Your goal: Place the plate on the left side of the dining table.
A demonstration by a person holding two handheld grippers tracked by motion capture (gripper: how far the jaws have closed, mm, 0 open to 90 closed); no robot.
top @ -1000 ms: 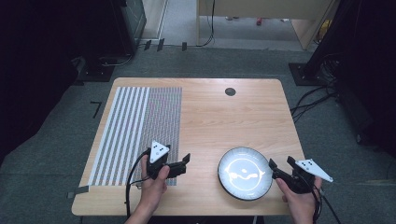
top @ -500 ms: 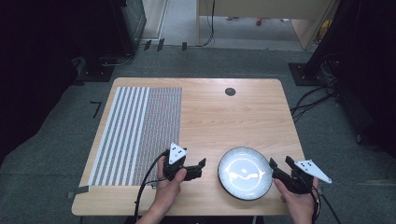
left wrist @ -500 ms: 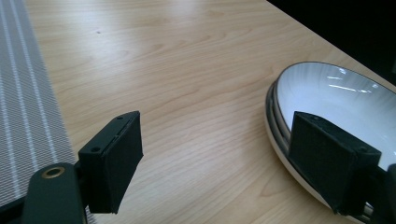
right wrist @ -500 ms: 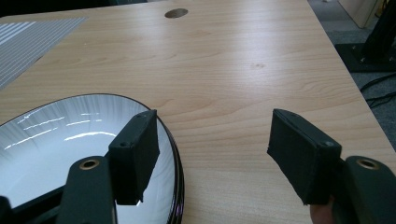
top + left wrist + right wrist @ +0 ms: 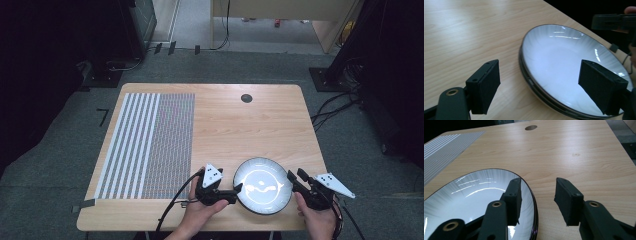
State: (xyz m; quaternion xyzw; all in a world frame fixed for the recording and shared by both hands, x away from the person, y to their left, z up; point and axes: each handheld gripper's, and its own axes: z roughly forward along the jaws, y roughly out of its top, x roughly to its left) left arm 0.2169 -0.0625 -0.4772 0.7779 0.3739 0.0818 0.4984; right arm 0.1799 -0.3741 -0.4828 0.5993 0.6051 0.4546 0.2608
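A white plate [image 5: 262,186] with a dark rim lies near the table's front edge, right of centre. My left gripper [image 5: 238,190] is at its left rim. In the left gripper view the plate [image 5: 564,62] lies between the wide open jaws of that gripper [image 5: 541,72], one jaw over the wood, the other over the plate. My right gripper [image 5: 295,175] is at the right rim. Its jaws [image 5: 537,187] have just been closing and straddle the rim of the plate [image 5: 474,195] with a gap on both sides. The pads do not touch it.
A grey striped mat [image 5: 150,140] covers the table's left part. A dark round hole [image 5: 246,98] sits near the far edge. The table's front edge [image 5: 200,227] runs just behind both hands. Cables and dark furniture stand on the floor around the table.
My left gripper has travelled right from the mat's edge to the plate's left rim. The right hand has stayed at the right rim.
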